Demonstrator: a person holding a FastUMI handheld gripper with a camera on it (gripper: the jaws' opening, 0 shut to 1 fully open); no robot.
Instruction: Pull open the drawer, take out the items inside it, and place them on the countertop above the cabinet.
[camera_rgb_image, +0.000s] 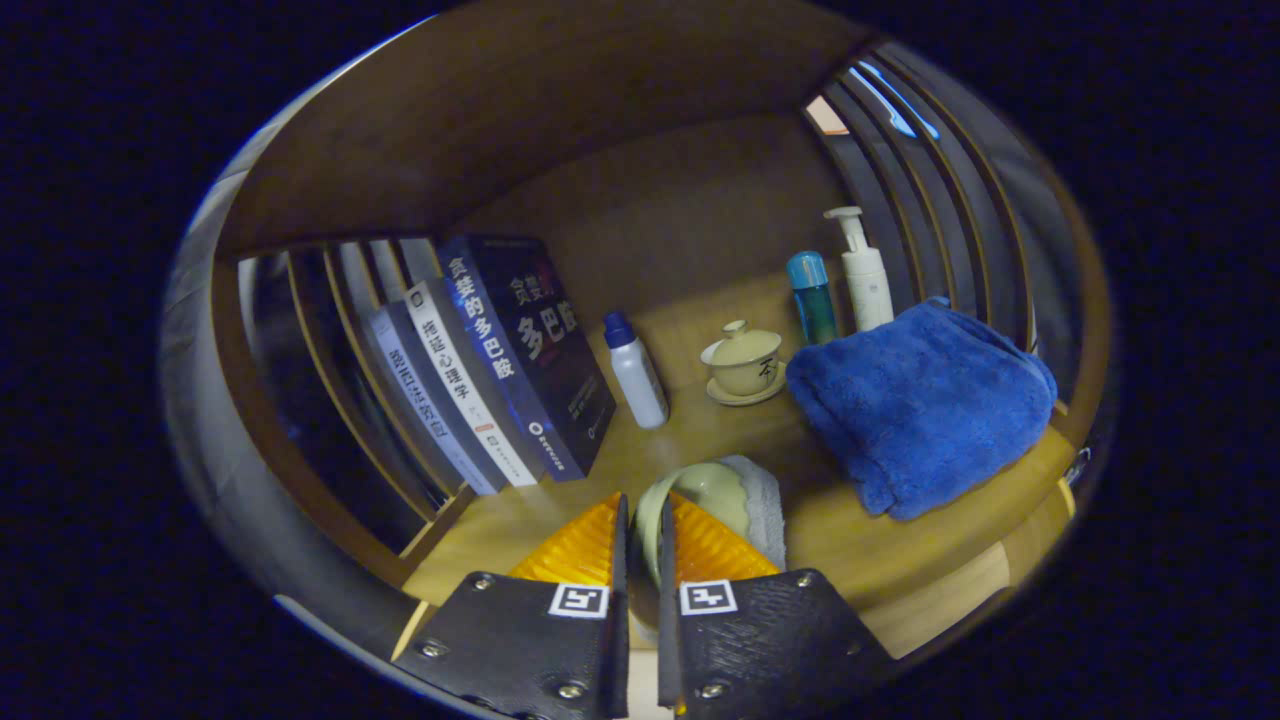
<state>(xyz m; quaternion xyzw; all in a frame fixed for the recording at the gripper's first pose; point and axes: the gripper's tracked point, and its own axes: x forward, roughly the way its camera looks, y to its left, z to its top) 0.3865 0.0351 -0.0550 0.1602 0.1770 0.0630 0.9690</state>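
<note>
Pinching a pale green bowl's (705, 490) rim, claw (642, 530) clamped, bowl mouth upward.

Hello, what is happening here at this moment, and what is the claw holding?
The hand-held claw has its fingers nearly closed on the rim of a pale green ceramic bowl, apparently gripping it, over the wooden countertop. A grey cloth lies just behind the bowl. Beyond the fingers stand a row of leaning books, a small white bottle with a blue cap, a lidded cream tea cup on a saucer and a folded blue towel.
</note>
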